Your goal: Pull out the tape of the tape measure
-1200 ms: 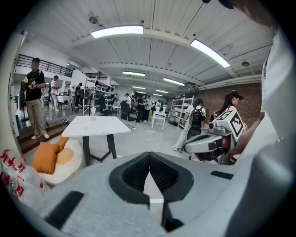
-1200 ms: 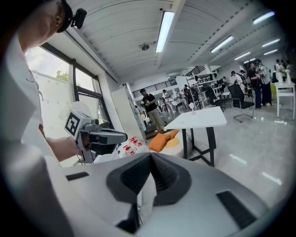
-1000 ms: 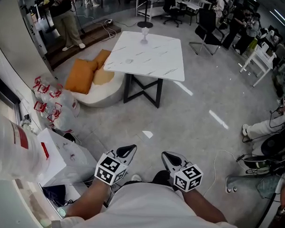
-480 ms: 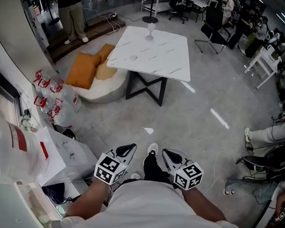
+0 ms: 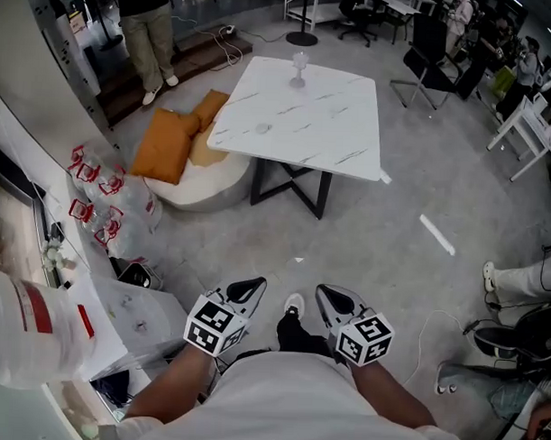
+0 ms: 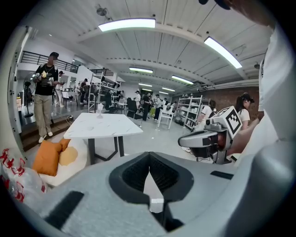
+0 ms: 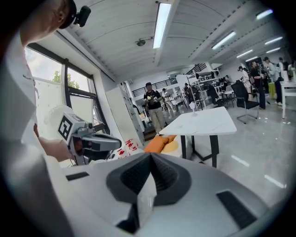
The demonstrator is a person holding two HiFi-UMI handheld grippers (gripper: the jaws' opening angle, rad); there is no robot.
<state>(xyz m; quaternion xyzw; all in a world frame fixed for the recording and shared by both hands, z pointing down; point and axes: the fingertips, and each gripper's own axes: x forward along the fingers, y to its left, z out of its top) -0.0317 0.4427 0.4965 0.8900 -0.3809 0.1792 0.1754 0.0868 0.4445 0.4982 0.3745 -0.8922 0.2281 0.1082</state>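
Progress on the task is nil as far as the views show. No tape measure appears in any view: not in either set of tongs, not on the floor point(image 5: 392, 237), and not identifiably on the white tabletop point(image 5: 333, 126) ahead. A stemmed glass point(image 5: 300, 67) stands near the far edge of that tabletop. A small round mark point(image 5: 262, 128) lies near the middle of its left side, too small to identify. I cannot say that it is the tape measure.

The left tongs point(image 5: 249, 287) are fully closed, pads meeting tip to tip, with nothing between them. The right tongs point(image 5: 326, 295) are likewise closed and empty, as their own view confirms. Both are held close to the person's body, side by side, pointing forward and slightly down, well apart from the tabletop. One shoe point(image 5: 293, 304) shows between them on the floor.

Orange cushions point(image 5: 165, 146) lie on a low white seat beside the tabletop, and they play no part in the task.

Outstanding, in my judgement: locate the tape measure, open the tongs, secure the case with one pair, take the tape's end tab with the other, and draw the tape out. Every step remains to be done.
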